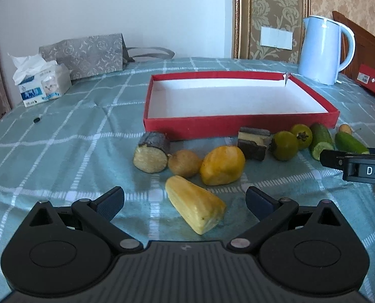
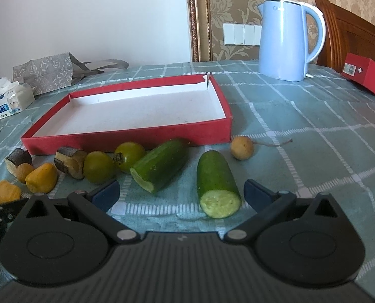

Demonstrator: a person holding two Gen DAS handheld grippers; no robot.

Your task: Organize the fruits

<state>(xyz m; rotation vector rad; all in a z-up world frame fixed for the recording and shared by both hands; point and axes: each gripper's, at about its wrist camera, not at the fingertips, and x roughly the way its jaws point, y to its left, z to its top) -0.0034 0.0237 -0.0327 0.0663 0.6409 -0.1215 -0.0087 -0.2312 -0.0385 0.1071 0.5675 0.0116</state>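
A shallow red box (image 1: 237, 122) with a white inside lies on the checked cloth; it also shows in the right wrist view (image 2: 126, 136). In front of it lie fruit pieces. My left gripper (image 1: 184, 200) is open, with a pale yellow wedge (image 1: 195, 208) between its fingers. Beyond are a yellow fruit (image 1: 222, 165), a small brown fruit (image 1: 183, 163), two sugarcane pieces (image 1: 152, 155) (image 1: 254, 142) and two green tomatoes (image 1: 285, 145). My right gripper (image 2: 182, 193) is open, with a cucumber half (image 2: 217, 184) near its right finger and another cucumber half (image 2: 161, 164) beyond. A longan (image 2: 241, 147) lies to the right.
A light blue kettle (image 2: 285, 38) stands at the back right beside a red carton (image 2: 366, 74). A tissue pack (image 1: 42, 83) and a grey patterned bag (image 1: 86, 55) sit at the back left. The right gripper's finger shows at the right edge of the left wrist view (image 1: 353, 164).
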